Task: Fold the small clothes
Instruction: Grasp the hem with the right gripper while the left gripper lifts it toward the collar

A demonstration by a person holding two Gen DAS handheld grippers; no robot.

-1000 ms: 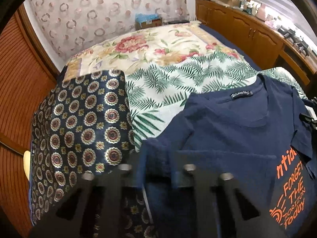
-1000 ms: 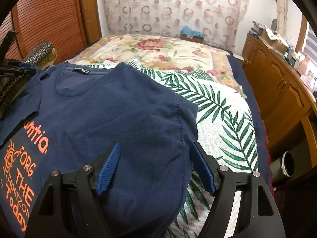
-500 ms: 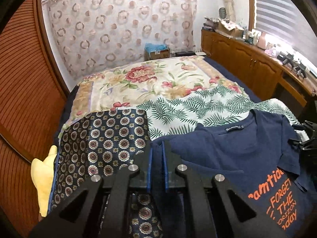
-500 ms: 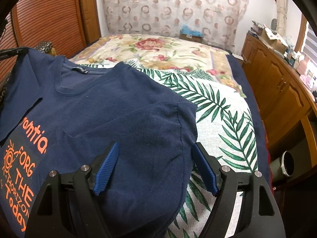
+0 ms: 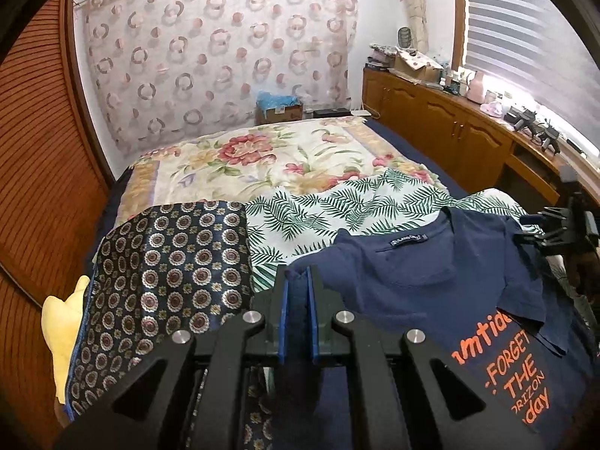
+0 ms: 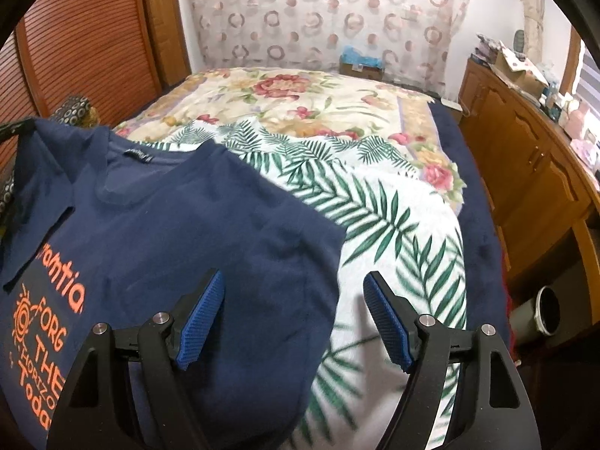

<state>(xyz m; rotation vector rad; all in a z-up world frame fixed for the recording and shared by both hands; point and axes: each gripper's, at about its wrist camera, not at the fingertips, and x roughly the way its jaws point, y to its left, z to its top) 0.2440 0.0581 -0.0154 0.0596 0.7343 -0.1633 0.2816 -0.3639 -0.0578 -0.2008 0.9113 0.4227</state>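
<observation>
Patterned bedding covered the bed (image 5: 262, 157), floral farther back, a palm-leaf sheet (image 5: 337, 202) nearer. On that sheet lay the navy T-shirt (image 5: 431, 285) (orange lettering on its chest). Left tongs (image 5: 298, 315) were pressed together on a sleeve edge of the shirt, lifting it. Right tongs (image 6: 294, 322) stood spread wide over the shirt's other sleeve, gripping nothing. A medallion-print cloth (image 5: 168, 270) lay just beside the shirt.
</observation>
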